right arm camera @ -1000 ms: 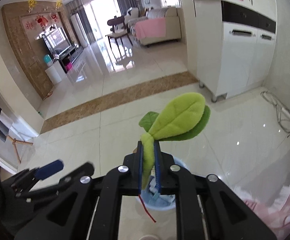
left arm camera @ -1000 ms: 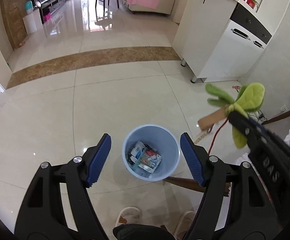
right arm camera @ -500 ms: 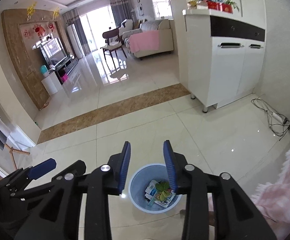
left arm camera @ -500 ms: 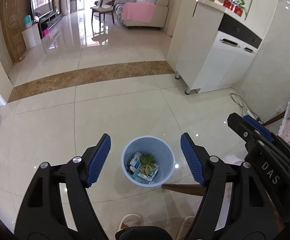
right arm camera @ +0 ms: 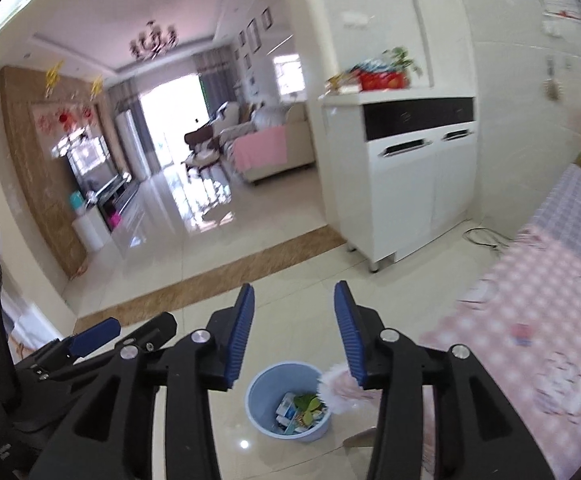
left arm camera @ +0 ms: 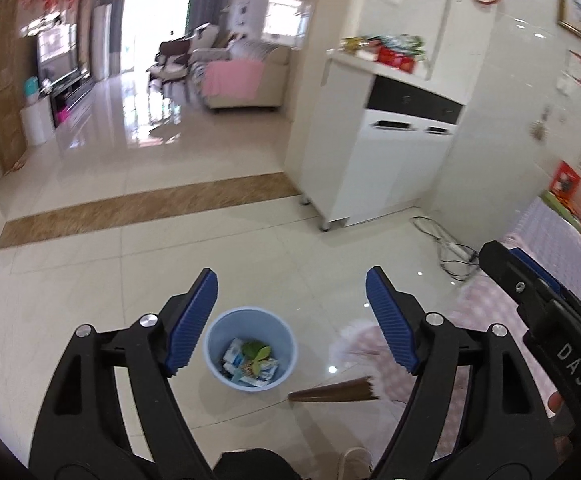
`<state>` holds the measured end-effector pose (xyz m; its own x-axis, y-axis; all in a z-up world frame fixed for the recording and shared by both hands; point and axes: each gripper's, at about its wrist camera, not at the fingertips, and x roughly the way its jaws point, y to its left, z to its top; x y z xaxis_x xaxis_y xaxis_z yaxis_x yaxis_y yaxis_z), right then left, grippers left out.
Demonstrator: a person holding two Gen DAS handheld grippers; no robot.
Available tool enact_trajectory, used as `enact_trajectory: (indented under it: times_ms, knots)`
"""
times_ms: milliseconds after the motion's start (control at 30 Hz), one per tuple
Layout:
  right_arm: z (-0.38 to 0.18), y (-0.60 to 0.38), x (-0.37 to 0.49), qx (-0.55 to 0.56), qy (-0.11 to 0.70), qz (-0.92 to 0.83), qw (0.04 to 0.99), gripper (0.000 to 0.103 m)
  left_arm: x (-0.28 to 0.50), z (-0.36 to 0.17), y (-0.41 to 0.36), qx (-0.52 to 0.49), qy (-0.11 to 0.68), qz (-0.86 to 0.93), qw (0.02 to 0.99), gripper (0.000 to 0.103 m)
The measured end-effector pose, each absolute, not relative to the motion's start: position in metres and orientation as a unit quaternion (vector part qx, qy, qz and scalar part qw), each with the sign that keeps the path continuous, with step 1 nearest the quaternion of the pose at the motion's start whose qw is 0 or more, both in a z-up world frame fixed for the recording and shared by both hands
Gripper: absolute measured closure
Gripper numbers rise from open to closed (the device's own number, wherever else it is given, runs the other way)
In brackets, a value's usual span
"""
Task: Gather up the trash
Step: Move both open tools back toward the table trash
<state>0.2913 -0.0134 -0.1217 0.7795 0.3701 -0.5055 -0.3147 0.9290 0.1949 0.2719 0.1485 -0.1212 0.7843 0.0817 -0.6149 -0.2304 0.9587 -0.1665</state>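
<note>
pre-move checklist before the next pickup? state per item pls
1. Left gripper empty, jaws opening: ok.
2. Right gripper empty, jaws opening: ok.
3. Green leaf toy inside bin: ok.
4. Bin upright on floor: ok.
5. Next piece of trash located: cannot tell; something small lies on the pink cloth, too blurred to identify.
6. Cable clear of bin: ok.

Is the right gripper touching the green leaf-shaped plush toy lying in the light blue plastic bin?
Apart. The right wrist view shows the right gripper with opening jaws and nothing between them, raised well above the bin, where the plush lies on the packets.
</note>
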Motion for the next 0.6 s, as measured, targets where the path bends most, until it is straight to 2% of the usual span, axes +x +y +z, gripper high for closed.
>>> enact_trajectory:
  times_ms: [233, 600]
  knots:
    - [-0.101, -0.098, 0.235, 0.060, 0.246, 0.119, 0.960, 0.059, 0.244, -0.102, 0.075, -0.088, 0.307, 0.017, 0.947, 0.025]
    - [-0.101, -0.242, 0.156, 0.104, 0.221, -0.003, 0.970, 0.053, 0.213, -0.087, -0.058, -0.037, 0.317, -0.117, 0.941, 0.024]
